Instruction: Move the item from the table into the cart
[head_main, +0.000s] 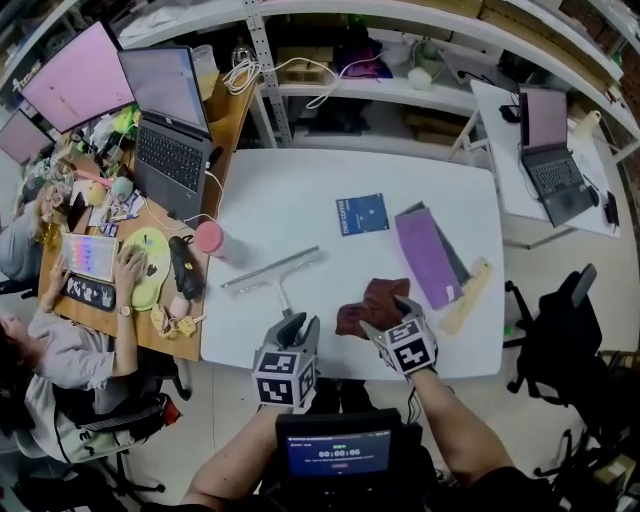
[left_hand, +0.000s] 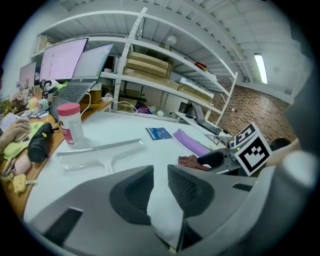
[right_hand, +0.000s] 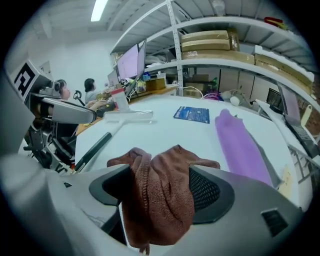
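A crumpled brown cloth (head_main: 365, 300) lies near the front edge of the white table (head_main: 300, 200). My right gripper (head_main: 388, 315) is down over it. In the right gripper view the cloth (right_hand: 160, 195) bunches up between the wide jaws, which stand open around it. A clear squeegee (head_main: 272, 269) lies left of the cloth, its dark handle (right_hand: 92, 146) pointing at the table's front. My left gripper (head_main: 293, 325) hovers at that handle's end. In the left gripper view its jaws (left_hand: 160, 172) are open, with only white table showing in the gap.
A pink cup (head_main: 209, 238) stands at the table's left edge. A blue booklet (head_main: 361, 214), a purple folder (head_main: 428, 255) and a pale strip (head_main: 466, 295) lie further back and right. A cluttered desk with a seated person (head_main: 60, 350) adjoins on the left, and an office chair (head_main: 565, 320) stands right.
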